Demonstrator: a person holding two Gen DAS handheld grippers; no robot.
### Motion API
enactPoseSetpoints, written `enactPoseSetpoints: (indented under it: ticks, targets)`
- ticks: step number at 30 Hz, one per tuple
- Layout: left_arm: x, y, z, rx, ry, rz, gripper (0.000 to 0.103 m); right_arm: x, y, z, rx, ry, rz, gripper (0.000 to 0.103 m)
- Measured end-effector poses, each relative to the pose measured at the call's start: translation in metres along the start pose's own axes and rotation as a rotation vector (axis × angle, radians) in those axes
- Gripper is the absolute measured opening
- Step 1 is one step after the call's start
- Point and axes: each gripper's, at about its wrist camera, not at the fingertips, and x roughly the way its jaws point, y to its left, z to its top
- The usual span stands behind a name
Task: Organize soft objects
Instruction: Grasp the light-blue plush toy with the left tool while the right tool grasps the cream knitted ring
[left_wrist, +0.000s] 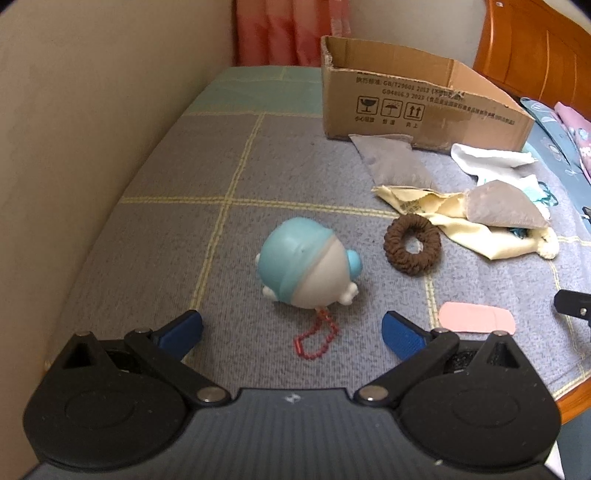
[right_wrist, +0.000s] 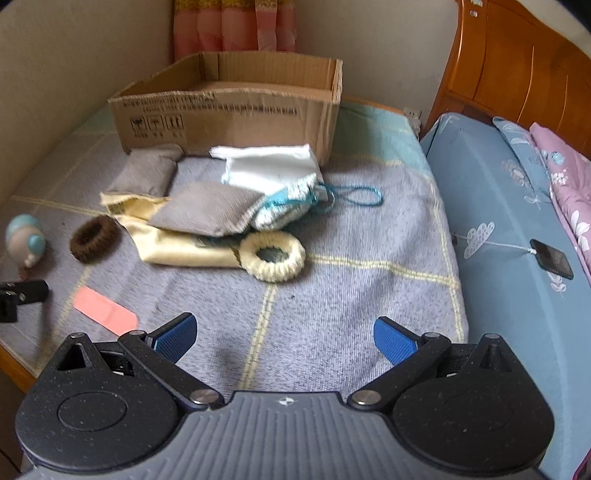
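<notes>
Soft things all lie loose on the bed: left gripper (left_wrist: 291, 328) spread wide and empty, blue toy (left_wrist: 306, 266) at twelve o'clock, brown scrunchie (left_wrist: 412, 245) at one, cardboard box (left_wrist: 417, 99) beyond apparently unfilled; right gripper (right_wrist: 284, 336) likewise apart.

Left hand-held gripper (left_wrist: 291, 332), jaws spread, hovers near the blue-capped toy (left_wrist: 308, 264).

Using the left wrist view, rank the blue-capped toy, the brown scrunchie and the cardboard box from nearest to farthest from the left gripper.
From the left gripper:
1. Blue-capped toy, straight ahead between the open fingers' line.
2. Brown scrunchie, ahead and to the right.
3. Cardboard box, at the far right of the bed.
</notes>
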Motion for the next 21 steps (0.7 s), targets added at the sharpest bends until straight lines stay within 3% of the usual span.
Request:
enactPoseSetpoints:
  ticks: [7,15,18,21]
  targets:
    - [0.005,0.003,0.001,0.052,-0.046,-0.04,0.103,0.019,-0.005,-0.001,0.01,0.024,0.015,0.103]
    - [0.01,0.005,0.006,0.091,-0.08,-0.07,0.102,0.024,-0.003,-0.001,-0.016,-0.018,0.052,0.103]
    - [0.011,0.006,0.009,0.086,-0.086,-0.083,0.097,0.025,-0.004,-0.001,-0.022,-0.027,0.06,0.103]
    - [0.009,0.007,0.012,0.088,-0.098,-0.11,0.085,0.025,-0.004,-0.001,-0.023,-0.032,0.063,0.103]
